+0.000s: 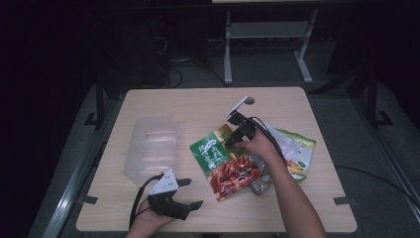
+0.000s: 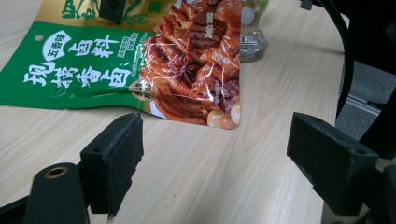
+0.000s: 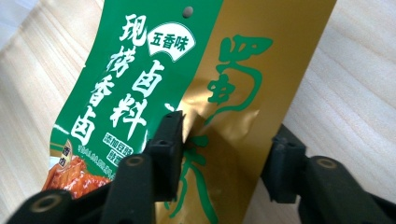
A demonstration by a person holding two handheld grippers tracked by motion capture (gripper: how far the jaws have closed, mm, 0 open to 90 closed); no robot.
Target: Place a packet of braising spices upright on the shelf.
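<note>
Right gripper (image 1: 234, 135), held at the far middle of the bench (image 1: 198, 104): jaws half-closed astride the gold top edge of the green spice packet (image 1: 225, 161). In the right gripper view the packet (image 3: 140, 93) runs between the jaws; the left pad dents the foil, the right pad sits at its edge. Whether the pinch is firm, cannot tell.

Left gripper (image 1: 190, 193), near left edge of the bench: jaws wide apart, nothing between them. Packet lies well to its right and farther off.

Left gripper view shows the packet's (image 2: 140, 65) printed meat end flat on the bench and a small clear jar (image 2: 252, 42) behind it.

High view adds a clear plastic tray (image 1: 151, 148) at left and a second, pale packet (image 1: 297, 153) at right.
</note>
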